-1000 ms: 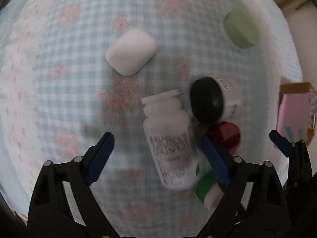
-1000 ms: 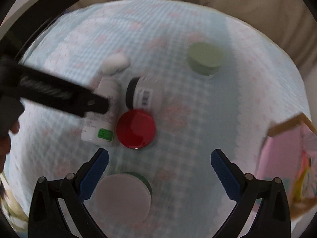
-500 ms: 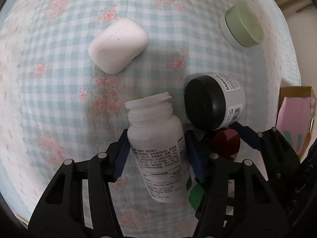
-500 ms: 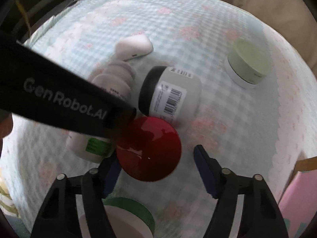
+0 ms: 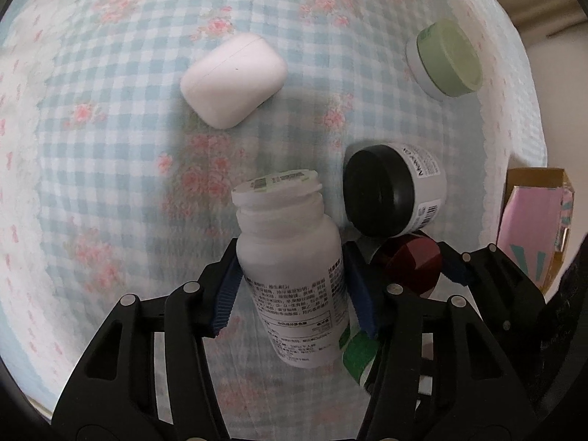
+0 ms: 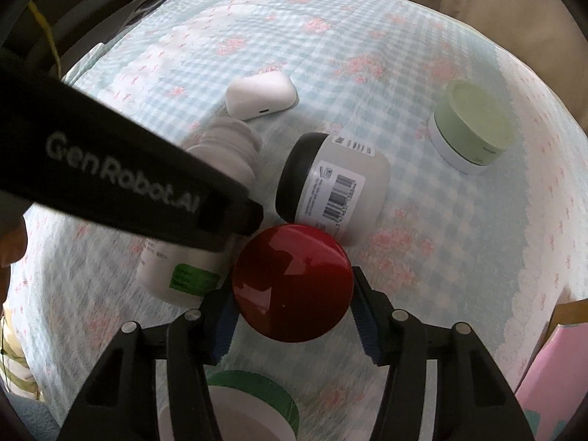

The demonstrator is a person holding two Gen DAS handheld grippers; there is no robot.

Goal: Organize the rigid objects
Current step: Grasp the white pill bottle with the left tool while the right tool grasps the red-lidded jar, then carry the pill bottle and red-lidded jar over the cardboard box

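Observation:
A white pill bottle [image 5: 286,220] lies on its side on the blue checked cloth, and my left gripper [image 5: 292,257] is shut on its body, a blue pad pressed to each flank. A jar with a glossy red lid [image 6: 294,275] stands upright right of the bottle. My right gripper [image 6: 292,290] is closing on it, and both pads touch the lid's rim. In the left wrist view the red lid [image 5: 408,261] shows between the right gripper's fingers [image 5: 454,270]. The left gripper's black arm [image 6: 128,180] crosses the right wrist view and hides part of the bottle [image 6: 176,275].
A black-lidded white jar [image 6: 330,183] lies on its side behind the red lid. Further back sit a white earbud case [image 5: 233,81] and a pale-green-lidded jar [image 5: 448,62]. A green-rimmed jar [image 6: 242,404] stands under the right gripper. A pink box [image 5: 533,228] is at the right edge.
Both grippers came down from wide open and closed, the left around the white bottle, the right around the red lid.

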